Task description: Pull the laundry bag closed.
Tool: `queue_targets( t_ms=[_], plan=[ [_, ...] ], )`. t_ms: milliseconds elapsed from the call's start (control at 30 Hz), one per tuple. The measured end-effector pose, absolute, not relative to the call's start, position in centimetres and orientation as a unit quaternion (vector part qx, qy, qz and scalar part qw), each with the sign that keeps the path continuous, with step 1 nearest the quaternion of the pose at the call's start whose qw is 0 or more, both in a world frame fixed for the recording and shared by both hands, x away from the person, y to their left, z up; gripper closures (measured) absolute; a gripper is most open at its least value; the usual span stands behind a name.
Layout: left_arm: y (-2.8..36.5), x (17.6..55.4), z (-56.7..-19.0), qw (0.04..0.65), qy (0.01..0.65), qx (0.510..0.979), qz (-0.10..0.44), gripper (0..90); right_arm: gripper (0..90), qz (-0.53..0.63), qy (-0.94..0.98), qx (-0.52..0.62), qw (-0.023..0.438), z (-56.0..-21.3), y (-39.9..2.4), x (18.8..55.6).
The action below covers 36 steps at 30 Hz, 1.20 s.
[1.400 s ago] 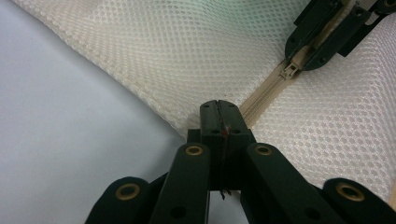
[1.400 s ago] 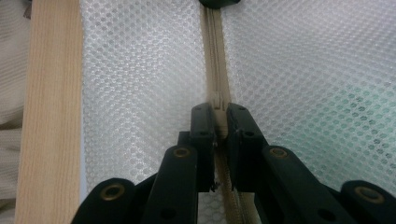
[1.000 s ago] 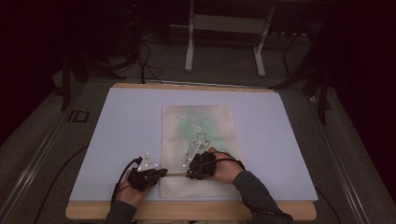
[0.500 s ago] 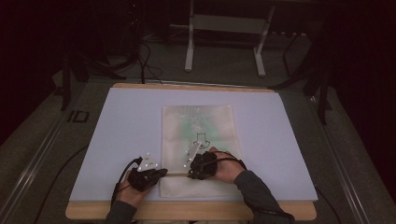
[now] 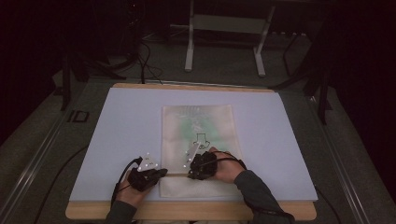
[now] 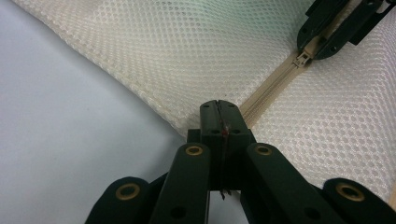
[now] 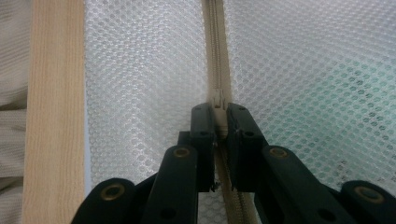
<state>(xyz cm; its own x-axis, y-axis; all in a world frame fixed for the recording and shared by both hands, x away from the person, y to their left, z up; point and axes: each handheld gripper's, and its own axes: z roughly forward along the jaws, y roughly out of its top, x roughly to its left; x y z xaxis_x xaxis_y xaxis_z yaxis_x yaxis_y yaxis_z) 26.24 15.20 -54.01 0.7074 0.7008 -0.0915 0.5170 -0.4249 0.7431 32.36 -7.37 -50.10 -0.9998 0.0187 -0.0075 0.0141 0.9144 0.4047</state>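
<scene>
1. The left gripper [image 6: 219,122] is clamped on the near-left corner of the mesh bag [image 6: 196,51], at the zipper's [image 6: 266,91] end.
2. The right gripper [image 7: 220,122] pinches the beige zipper pull [image 7: 218,100].
3. The bag is cream honeycomb netting, flat on the white table [image 5: 116,140].
4. The high view shows the bag's full rectangle; the right gripper view reveals a woven tan strap [image 7: 55,107].

Cream honeycomb mesh bag [image 5: 198,135] with a green tint showing through, a beige zipper [image 7: 215,60], black grippers, pale lilac-white mat [image 5: 116,135] over a light wood table [image 5: 187,211]
</scene>
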Motion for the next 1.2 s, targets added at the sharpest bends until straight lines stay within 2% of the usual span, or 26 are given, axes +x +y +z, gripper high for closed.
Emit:
queue_targets(
  t_ms=[1200],
  plan=[
    [15.2,26.3,-54.0,0.393,0.365,0.836,0.115,89.6,82.2,0.193,0.981,0.015,0.004,-50.1,-8.7,32.4]
  ],
)
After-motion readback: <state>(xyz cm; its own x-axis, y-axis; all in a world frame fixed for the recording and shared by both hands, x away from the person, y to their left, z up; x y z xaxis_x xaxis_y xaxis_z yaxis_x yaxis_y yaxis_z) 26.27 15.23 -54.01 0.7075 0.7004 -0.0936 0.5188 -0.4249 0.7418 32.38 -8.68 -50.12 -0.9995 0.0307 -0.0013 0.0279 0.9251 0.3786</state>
